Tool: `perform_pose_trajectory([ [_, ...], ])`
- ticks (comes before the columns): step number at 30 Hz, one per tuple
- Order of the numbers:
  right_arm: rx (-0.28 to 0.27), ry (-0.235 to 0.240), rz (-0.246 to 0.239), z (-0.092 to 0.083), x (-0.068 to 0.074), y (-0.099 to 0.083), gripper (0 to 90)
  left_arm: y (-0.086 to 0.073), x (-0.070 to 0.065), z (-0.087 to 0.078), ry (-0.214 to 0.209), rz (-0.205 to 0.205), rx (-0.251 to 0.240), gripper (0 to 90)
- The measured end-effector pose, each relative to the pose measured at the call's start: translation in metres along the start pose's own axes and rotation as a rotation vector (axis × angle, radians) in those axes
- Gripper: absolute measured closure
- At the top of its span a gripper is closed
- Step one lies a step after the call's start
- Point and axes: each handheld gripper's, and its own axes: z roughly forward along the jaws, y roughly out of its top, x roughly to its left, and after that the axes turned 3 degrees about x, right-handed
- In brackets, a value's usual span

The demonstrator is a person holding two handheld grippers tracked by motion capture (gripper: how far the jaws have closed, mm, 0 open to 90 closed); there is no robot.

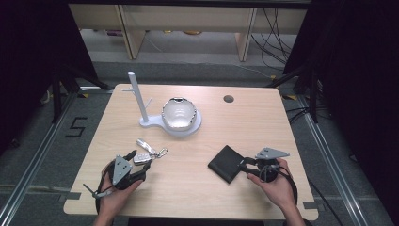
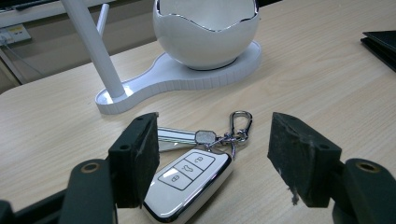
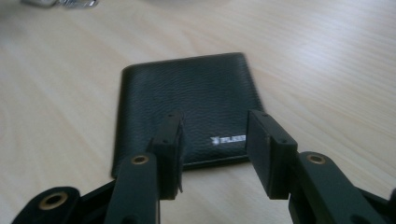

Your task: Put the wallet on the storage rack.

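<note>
Between left gripper (image 2: 208, 158) jaws, key fob (image 2: 189, 184), ring end toward stand (image 2: 177, 77)

Table (image 1: 197, 183) pale wood-grain, matt, wallet (image 3: 187, 100) black pebbled leather look, low sheen, key fob (image 2: 187, 184) glossy white shell with chrome edge, carabiner clip (image 2: 240, 122) polished metal, bowl (image 2: 205, 32) glossy white, silvery rim, stand (image 2: 140, 88) matt white ribbed plastic, gripper pads (image 2: 299, 156) rough black rubbery foam

Right tool (image 3: 214, 154) low over near edge of black leather wallet (image 3: 187, 100), jaws parted, nothing between them. Wallet flat on pale wood tabletop (image 3: 327, 70), small silver logo near right jaw. Blurred metallic item (image 3: 70, 3) at far left.
</note>
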Motion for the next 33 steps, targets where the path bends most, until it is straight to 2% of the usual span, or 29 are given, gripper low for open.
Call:
perform_pose_trajectory([
  [1, 0.017, -0.002, -0.046, 0.001, 0.002, 0.004, 59.9, 0.000, 0.000, 0.000, 0.000, 0.000, 0.000, 33.2],
  [2, 0.031, -0.003, -0.065, 0.001, 0.005, 0.008, 61.0, 0.000, 0.000, 0.001, 0.000, 0.005, 0.002, 33.2],
  [3, 0.031, -0.003, -0.065, 0.001, 0.005, 0.008, 61.0, 0.001, -0.001, 0.001, 0.002, 0.008, 0.013, 33.2],
  [4, 0.092, 0.006, -0.053, -0.001, 0.013, 0.016, 61.4, 0.001, -0.001, 0.001, 0.002, 0.013, 0.018, 33.3],
  [5, 0.092, 0.006, -0.053, -0.001, 0.013, 0.016, 61.4, 0.001, -0.001, 0.001, 0.003, 0.015, 0.019, 33.3],
  [6, 0.101, 0.000, -0.061, 0.001, 0.016, 0.019, 61.4, 0.001, -0.001, 0.001, 0.005, 0.017, 0.020, 33.3],
  [7, 0.166, 0.003, -0.097, 0.001, 0.019, 0.026, 62.1, 0.001, -0.001, 0.000, 0.008, 0.012, 0.016, 33.3],
  [8, 0.166, 0.003, -0.097, 0.001, 0.019, 0.026, 62.1, 0.001, -0.001, 0.000, 0.008, 0.012, 0.016, 33.2],
  [9, 0.213, 0.008, -0.096, 0.002, 0.022, 0.031, 62.6, 0.000, 0.000, 0.001, 0.005, 0.003, 0.000, 33.2],
  [12, 0.240, 0.008, -0.108, 0.008, 0.025, 0.034, 62.9, 0.000, 0.000, 0.000, 0.007, -0.006, 0.007, 33.1],
  [13, 0.277, 0.006, -0.111, 0.007, 0.027, 0.037, 63.0, 0.000, 0.001, 0.000, 0.004, -0.007, 0.007, 33.1],
  [14, 0.313, 0.019, -0.136, 0.011, 0.030, 0.042, 63.0, 0.001, 0.001, 0.000, 0.002, -0.008, 0.015, 33.1],
  [15, 0.337, 0.023, -0.119, 0.011, 0.034, 0.044, 62.9, 0.000, 0.001, 0.001, -0.004, -0.006, 0.009, 33.1],
  [16, 0.337, 0.023, -0.119, 0.011, 0.034, 0.044, 62.9, 0.000, 0.001, 0.001, -0.004, -0.006, 0.009, 33.1],
  [17, 0.353, 0.030, -0.150, 0.014, 0.038, 0.050, 62.6, 0.000, 0.001, 0.002, -0.005, -0.001, 0.008, 33.1],
  [24, 0.417, 0.048, -0.183, 0.029, 0.051, 0.060, 61.6, 0.000, -0.001, 0.001, -0.003, 0.000, 0.009, 33.0],
  [26, 0.442, 0.044, -0.221, 0.037, 0.052, 0.065, 61.0, 0.001, 0.000, 0.001, 0.002, 0.003, 0.021, 33.1],
  [30, 0.476, 0.026, -0.229, 0.045, 0.053, 0.067, 60.0, 0.000, -0.001, 0.001, 0.002, 0.002, 0.009, 33.1],
  [31, 0.504, 0.024, -0.240, 0.049, 0.054, 0.068, 57.4, 0.000, -0.001, 0.001, 0.005, 0.003, 0.013, 33.1],
  [33, 0.510, 0.009, -0.257, 0.051, 0.053, 0.069, 56.6, 0.000, 0.000, 0.001, 0.001, 0.002, 0.009, 33.1],
])
